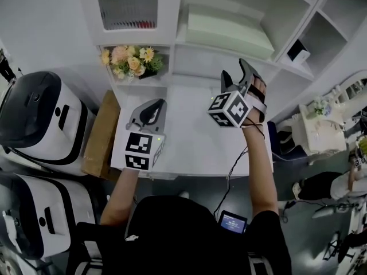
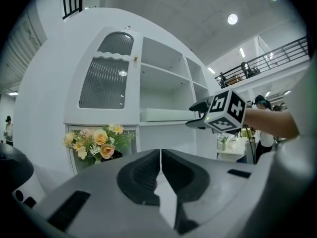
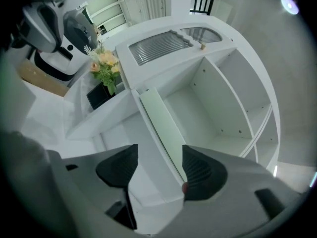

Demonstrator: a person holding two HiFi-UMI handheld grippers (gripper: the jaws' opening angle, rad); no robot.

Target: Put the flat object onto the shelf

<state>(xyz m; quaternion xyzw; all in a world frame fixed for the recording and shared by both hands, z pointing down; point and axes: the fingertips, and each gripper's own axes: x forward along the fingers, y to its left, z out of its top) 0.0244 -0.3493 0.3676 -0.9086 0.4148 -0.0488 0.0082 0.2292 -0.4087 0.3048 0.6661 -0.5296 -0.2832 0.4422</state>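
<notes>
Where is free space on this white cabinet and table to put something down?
Free: the white tabletop between left gripper and right gripper; the cabinet compartments above the pale flat box. Crowded: the niche holding the yellow-pink flower bouquet.

Head view: from above your head, steeply down onto the white open-shelved cabinet (image 1: 172, 16), its front just ahead of you | left gripper view: level, low before that cabinet's front | right gripper view: rolled sideways, close to the cabinet's middle shelf | all three share: the yellow-and-peach flower bouquet (image 1: 131, 62) in the cabinet's low niche
</notes>
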